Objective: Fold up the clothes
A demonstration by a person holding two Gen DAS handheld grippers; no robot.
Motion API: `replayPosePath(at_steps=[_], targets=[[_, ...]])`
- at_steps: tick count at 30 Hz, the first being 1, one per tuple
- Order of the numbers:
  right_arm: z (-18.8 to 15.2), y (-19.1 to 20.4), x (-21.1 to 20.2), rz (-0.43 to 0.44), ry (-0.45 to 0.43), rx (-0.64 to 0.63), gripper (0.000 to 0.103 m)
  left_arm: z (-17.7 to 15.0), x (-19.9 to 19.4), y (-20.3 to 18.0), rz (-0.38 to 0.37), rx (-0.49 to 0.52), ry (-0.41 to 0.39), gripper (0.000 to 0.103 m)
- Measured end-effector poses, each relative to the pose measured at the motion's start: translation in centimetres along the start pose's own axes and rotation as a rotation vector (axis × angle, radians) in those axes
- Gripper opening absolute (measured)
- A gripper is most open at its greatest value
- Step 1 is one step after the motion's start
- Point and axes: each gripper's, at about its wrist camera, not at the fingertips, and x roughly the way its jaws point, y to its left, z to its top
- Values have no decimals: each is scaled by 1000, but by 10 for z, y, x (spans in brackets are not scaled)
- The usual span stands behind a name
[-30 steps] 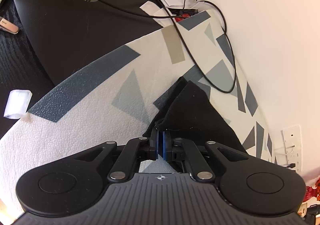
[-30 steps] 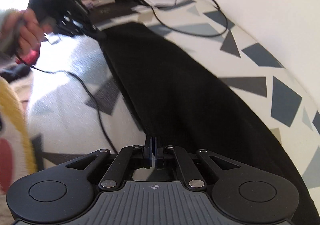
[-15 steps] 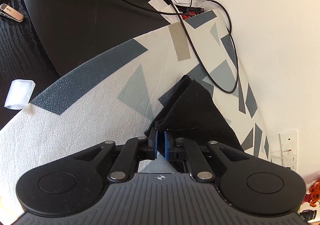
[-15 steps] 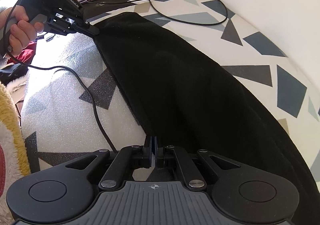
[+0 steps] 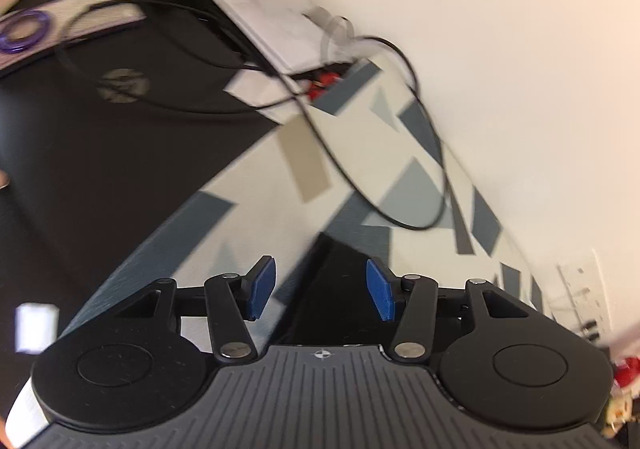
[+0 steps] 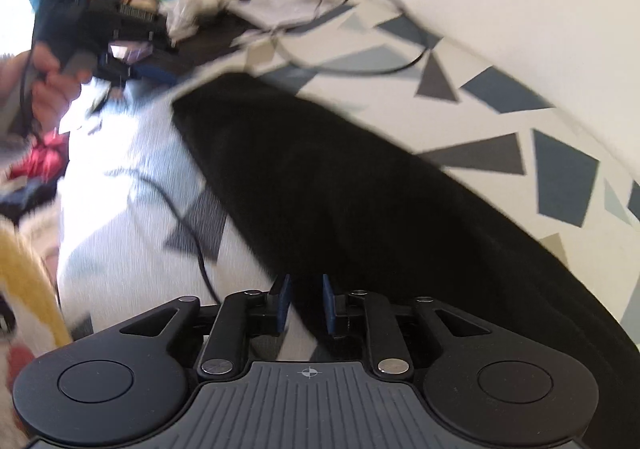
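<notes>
Both grippers released, left gripper [image 5: 320,287] and right gripper [image 6: 306,303] opening, black garment [image 6: 360,185] beneath.

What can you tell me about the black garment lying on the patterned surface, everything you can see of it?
The black garment is a dark, matte, soft-looking cloth, folded into a long narrow band running diagonally across the white surface with grey shapes. It lies flat, its far end squared off. Its near edge sits between the pads of the right tongs, which are opening and no longer pinch it. The left tongs are opening too, above its other end, pads clear of it. A black cable runs alongside; contact cannot be told.
</notes>
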Motion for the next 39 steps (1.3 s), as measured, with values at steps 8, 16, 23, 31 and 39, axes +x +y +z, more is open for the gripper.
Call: replayPosePath(at_steps=[8,16,23,31,39], targets=[[20,-25,1,-61,-115,209,23,-35,10,-27,36,312,112,27],[106,2,49,6,-75,163,25,-74,-9,-34,41,481,18,27],[192,81,114,55,70,28,35,-95,-10,-45,21,563,-65,27],[210,128,176,-107,328,-122,35,-105,-6,-49,39,637,-112,27],[213,109,172,-178,380,-70,18,-107,-5,-48,46,655,-119,30]])
